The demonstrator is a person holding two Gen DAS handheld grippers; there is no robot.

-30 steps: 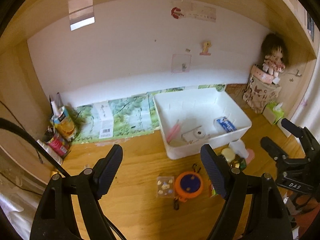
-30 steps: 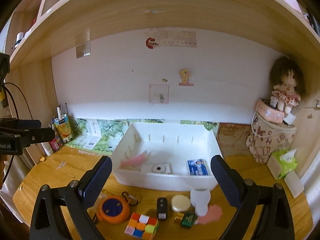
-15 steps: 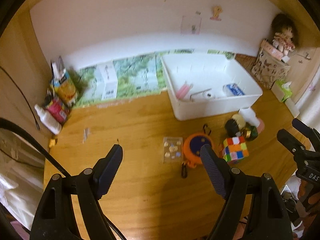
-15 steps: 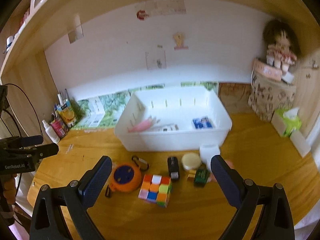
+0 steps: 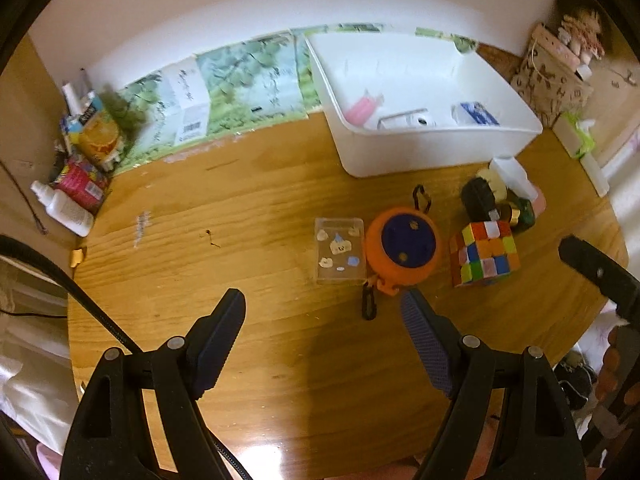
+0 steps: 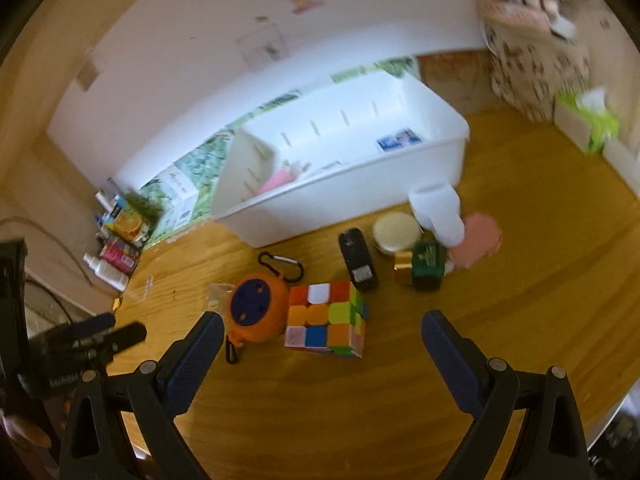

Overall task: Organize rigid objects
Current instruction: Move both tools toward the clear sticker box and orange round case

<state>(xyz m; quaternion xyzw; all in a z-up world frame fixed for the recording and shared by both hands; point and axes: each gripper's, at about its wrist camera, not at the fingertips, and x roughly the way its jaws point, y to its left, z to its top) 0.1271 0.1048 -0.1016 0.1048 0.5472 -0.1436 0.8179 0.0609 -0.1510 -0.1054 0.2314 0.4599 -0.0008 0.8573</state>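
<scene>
A white bin stands at the back of the wooden desk and holds a pink item, a white device and a blue packet. In front of it lie a clear sticker case, an orange round case with a blue disc, a colour cube, a black oblong device, a round cream tin, a green jar, a white cup and a pink disc. My left gripper is open and empty, just short of the case. My right gripper is open and empty over the cube.
Bottles and cartons crowd the back left corner. Green printed sheets lie along the wall. A patterned bag with a doll and a tissue box stand at the right. The desk's front edge curves near the right gripper.
Both grippers have tilted down and moved closer to the desk, so the loose objects now sit nearer the fingertips. Both stay open. No object has moved.
</scene>
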